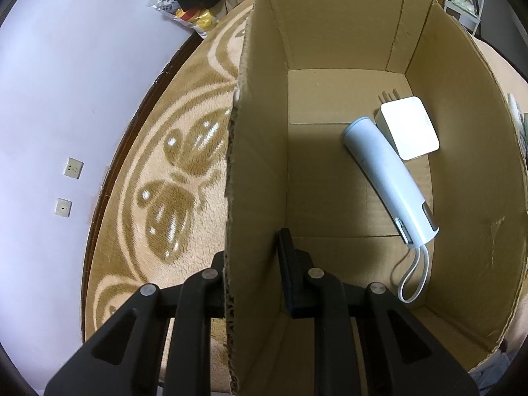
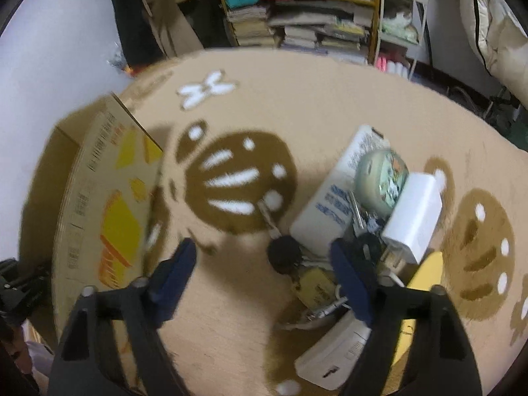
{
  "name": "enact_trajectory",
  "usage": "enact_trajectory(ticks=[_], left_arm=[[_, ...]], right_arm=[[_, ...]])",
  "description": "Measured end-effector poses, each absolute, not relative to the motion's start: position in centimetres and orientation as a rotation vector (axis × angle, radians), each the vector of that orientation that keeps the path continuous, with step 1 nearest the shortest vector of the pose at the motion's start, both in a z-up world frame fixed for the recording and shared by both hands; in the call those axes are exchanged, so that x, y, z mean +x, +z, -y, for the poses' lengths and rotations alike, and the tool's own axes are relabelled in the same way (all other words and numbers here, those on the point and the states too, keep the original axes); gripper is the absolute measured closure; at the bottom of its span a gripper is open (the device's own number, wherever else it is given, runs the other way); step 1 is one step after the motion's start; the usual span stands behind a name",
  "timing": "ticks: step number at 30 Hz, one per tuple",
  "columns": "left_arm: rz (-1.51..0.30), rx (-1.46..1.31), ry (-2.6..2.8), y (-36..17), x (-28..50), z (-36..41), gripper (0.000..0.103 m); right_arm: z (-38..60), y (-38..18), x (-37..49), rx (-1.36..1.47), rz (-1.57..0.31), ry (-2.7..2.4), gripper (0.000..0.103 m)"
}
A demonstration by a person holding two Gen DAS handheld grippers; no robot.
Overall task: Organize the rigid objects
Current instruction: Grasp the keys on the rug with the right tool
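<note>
In the left wrist view my left gripper (image 1: 252, 247) is shut on the left wall of an open cardboard box (image 1: 250, 132), with one finger inside and one outside. On the box floor lie a pale blue cylindrical device (image 1: 386, 171) with a white loop cord and a white plug adapter (image 1: 409, 128). The right wrist view shows my right gripper (image 2: 262, 246) open above the carpet, holding nothing. Beneath and to its right is a pile: a black-headed key (image 2: 283, 254), a white flat power bank (image 2: 330, 198), a green round tin (image 2: 382, 178) and a white charger block (image 2: 414, 214).
The box (image 2: 99, 198) with yellow print stands at the left in the right wrist view. A brass-coloured piece (image 2: 316, 287), a yellow flat item (image 2: 425, 270) and a white device (image 2: 333, 353) also lie in the pile. Patterned carpet (image 2: 297, 105) runs to cluttered shelves (image 2: 313, 16). A pale wall (image 1: 66, 99) stands left.
</note>
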State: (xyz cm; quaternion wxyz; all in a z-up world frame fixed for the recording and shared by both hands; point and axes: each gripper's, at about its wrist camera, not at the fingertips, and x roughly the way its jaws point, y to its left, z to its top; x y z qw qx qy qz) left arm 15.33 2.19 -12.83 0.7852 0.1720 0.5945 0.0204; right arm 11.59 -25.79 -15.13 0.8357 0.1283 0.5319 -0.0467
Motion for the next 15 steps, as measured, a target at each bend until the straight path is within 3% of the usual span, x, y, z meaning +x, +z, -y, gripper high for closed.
enact_trajectory(ticks=[5, 7, 8, 11, 13, 15], left_arm=[[-1.283, 0.369, 0.046, -12.8, 15.3, -2.2, 0.083], [-1.283, 0.371, 0.046, -12.8, 15.3, -2.1, 0.083], [-1.283, 0.373, 0.045, -12.8, 15.3, -2.1, 0.083], [-1.283, 0.372, 0.044, -12.8, 15.3, -2.0, 0.083], [-1.284, 0.371, 0.043, -12.9, 15.3, -2.1, 0.083], [-1.286, 0.37, 0.043, -12.9, 15.2, -2.1, 0.083]], right_arm=[[26.2, -17.3, 11.7, 0.273, -1.217, -0.133, 0.052], [26.3, -17.8, 11.7, 0.269, -1.233, -0.134, 0.066], [26.3, -18.1, 11.8, 0.266, -1.241, -0.133, 0.08], [26.2, -18.2, 11.7, 0.259, -1.245, -0.137, 0.086], [26.0, -17.9, 11.7, 0.251, -1.236, -0.138, 0.099], [25.8, -17.6, 11.7, 0.23, -1.224, -0.137, 0.1]])
